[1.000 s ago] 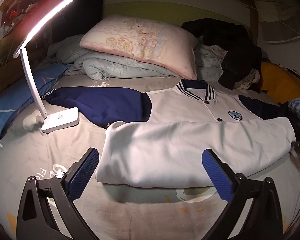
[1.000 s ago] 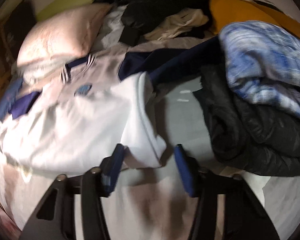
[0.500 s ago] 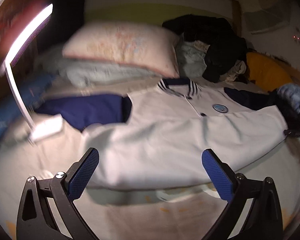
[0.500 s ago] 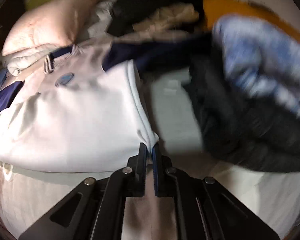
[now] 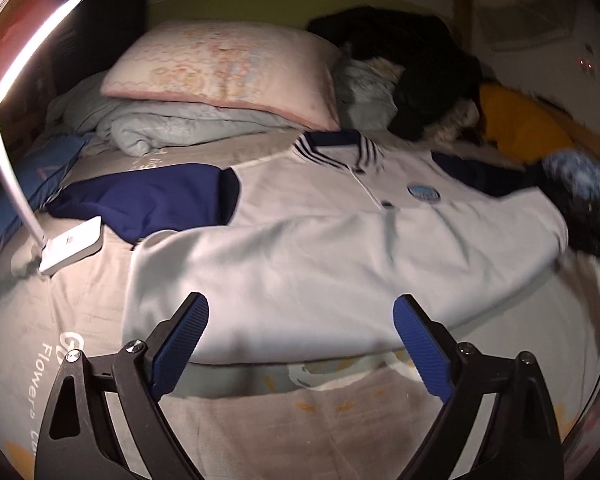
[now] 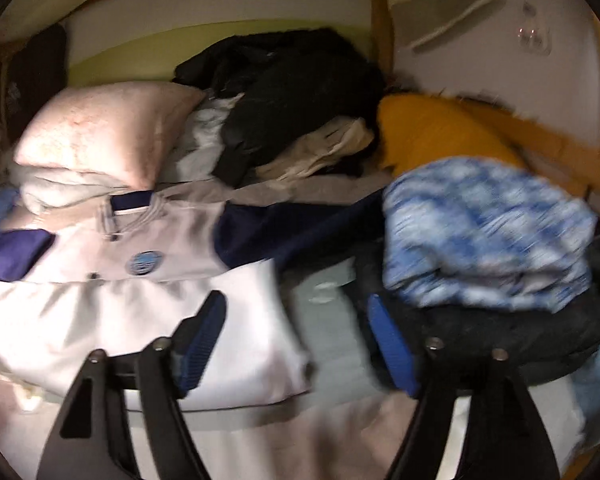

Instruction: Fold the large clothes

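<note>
The left gripper points forward and downward over the near hem of the white jacket. Its jaws stand wide and are closing; the blue pads sit above the fabric with no cloth pinched between them.

The right gripper also tilts downward, positioned over the near right corner of the white jacket. Its jaws are opening; one pad overlaps the white fabric in the view, the other lies toward the dark garment, and the cloth is released. This view is motion-blurred, so contact between pad and fabric cannot be confirmed.

The jacket lies flat on the bed sheet, collar toward the pink pillow, its lower part folded up over the body. One navy sleeve extends toward the white desk lamp, which stands on the sheet just beside it. A blue patterned garment rests on the dark garment at the right.
</note>
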Tool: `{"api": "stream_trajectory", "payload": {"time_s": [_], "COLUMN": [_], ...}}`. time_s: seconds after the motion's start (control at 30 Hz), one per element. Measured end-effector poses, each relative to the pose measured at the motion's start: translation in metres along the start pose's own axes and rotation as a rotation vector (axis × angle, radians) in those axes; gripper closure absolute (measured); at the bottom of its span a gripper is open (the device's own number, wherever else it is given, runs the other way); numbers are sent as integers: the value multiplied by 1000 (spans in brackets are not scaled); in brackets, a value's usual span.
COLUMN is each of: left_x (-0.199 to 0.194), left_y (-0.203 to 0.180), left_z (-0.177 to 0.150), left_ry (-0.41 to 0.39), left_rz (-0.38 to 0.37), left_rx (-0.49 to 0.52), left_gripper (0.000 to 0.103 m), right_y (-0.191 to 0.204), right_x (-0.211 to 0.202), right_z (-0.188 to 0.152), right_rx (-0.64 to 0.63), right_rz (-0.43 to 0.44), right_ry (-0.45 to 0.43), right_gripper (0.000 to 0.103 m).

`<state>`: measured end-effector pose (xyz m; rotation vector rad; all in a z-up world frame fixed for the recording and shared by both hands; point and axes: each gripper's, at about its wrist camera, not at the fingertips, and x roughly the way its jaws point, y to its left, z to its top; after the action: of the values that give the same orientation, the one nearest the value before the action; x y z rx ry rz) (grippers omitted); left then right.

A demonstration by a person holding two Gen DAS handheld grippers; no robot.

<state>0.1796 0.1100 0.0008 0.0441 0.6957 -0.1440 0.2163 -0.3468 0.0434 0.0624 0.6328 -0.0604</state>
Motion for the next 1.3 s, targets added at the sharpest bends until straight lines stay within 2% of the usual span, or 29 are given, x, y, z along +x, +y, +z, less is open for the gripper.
{"api": "stream_trajectory", "payload": {"time_s": [0.03,0.2,0.3,0.43,0.6,0.7,0.8,0.9,1.07,1.17,1.3], "left_x": [2,7,10,18,35,47,60,72,77,83,96], "left_y": [-4,-25,-31,-37,-43,-48,-54,-60,-61,-49,-23], "left_z": [-2,-10,-12,-16,-24,-31,-39,-46,-46,-41,-34], "left_ry": [6,-6,1,23,98,123,153,164,128,118,127], "left_rz": [-3,65,67,80,60,94,124,203,263,320,348], "left_rx": [21,131,152,174,196,211,245,294,324,294,217], "left_gripper": [10,10,10,2,0,0,0,0,0,0,0], "right_y": [7,39,57,74,99,116,132,143,138,132,121], "right_x": [2,4,7,10,20,24,34,39,49,57,66], "right_z": [-2,-18,-27,-40,-58,-73,-91,-102,-95,-90,-81], "right_rx": [-16,-134,-195,-256,-390,-493,-567,-645,-617,-618,-568], "right_rz": [34,87,114,148,153,129,35,-23,-76,-146,-155], "right_ry": [17,39,59,92,140,145,149,129,109,87,106], "right_gripper": [18,5,4,0,0,0,0,0,0,0,0]}}
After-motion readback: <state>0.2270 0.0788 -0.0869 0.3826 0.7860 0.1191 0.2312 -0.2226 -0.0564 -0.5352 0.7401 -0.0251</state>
